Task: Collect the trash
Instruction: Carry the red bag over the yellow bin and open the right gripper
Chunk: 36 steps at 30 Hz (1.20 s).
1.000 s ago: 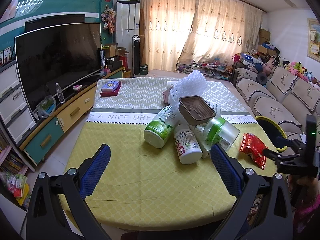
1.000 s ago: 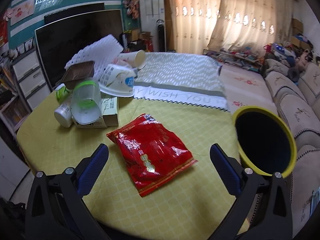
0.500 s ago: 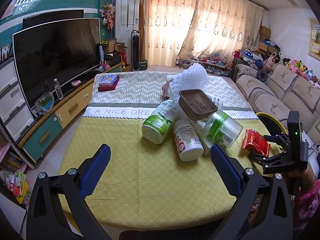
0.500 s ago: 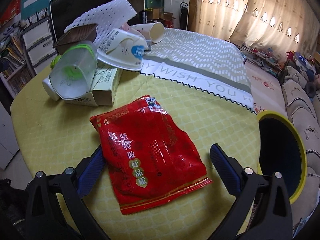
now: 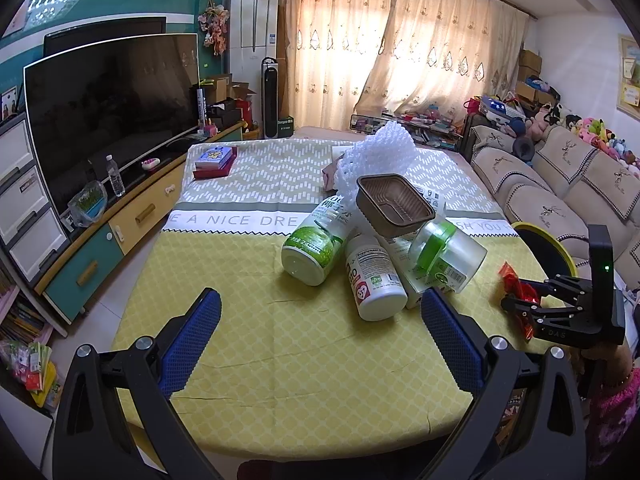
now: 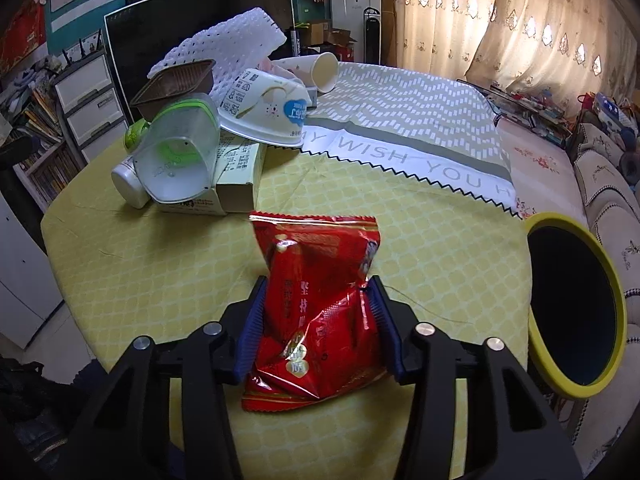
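Red snack bag (image 6: 320, 312): clenched, crumpled, in right gripper (image 6: 316, 316), jaws just closing.
Left gripper (image 5: 320, 336): released, idle.
Risk: slick foil slipping before bin (image 6: 576, 312).

Television (image 5: 108, 112) — large dark screen, left of frame, on a low cabinet (image 5: 120, 232) with yellow and teal drawers. Water bottle (image 5: 115, 175) upright before it. Cream curtains (image 5: 400, 52) — upper centre, backlit. Beige sofa (image 5: 560, 184), right edge; plush toys (image 5: 596, 132) along its back.
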Each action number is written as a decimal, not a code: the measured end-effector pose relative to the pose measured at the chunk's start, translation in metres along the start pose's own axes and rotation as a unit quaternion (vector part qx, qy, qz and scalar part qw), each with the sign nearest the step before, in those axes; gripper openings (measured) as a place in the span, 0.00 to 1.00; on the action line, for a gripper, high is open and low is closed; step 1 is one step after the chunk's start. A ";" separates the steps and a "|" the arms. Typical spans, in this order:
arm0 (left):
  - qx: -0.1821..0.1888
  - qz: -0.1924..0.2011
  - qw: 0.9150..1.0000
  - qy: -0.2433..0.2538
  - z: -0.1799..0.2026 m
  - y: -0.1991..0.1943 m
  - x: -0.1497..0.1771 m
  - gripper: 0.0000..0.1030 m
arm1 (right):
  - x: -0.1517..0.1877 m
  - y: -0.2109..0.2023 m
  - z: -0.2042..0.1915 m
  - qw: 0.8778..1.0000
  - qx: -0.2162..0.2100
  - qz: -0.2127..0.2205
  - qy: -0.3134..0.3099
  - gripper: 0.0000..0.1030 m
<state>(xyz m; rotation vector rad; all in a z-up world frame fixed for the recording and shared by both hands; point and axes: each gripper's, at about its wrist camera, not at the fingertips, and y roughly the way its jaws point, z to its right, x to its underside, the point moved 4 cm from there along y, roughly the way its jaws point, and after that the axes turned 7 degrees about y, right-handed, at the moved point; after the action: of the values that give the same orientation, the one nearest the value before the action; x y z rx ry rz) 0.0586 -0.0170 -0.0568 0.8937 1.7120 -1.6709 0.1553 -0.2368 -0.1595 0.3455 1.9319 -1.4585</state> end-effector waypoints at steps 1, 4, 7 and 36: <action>0.000 0.000 1.000 -0.001 0.000 0.000 0.000 0.96 | 0.000 -0.003 0.001 1.000 -0.006 0.003 0.006 0.41; -0.001 0.000 1.000 -0.002 -0.001 0.000 0.000 0.96 | -0.002 -0.009 0.003 1.000 -0.012 0.014 0.018 0.41; -0.001 -0.002 1.000 -0.002 -0.001 0.001 0.001 0.96 | -0.006 -0.015 0.007 0.999 -0.006 0.025 0.024 0.41; 0.000 -0.023 1.000 0.014 0.013 0.025 -0.001 0.96 | -0.026 0.013 0.258 0.950 0.191 0.029 0.244 0.68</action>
<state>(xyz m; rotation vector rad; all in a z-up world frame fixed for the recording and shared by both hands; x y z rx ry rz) 0.0779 -0.0300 -0.0719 0.8880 1.7633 -1.6958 0.2739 -0.4659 -0.1879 1.0139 1.9659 -1.8344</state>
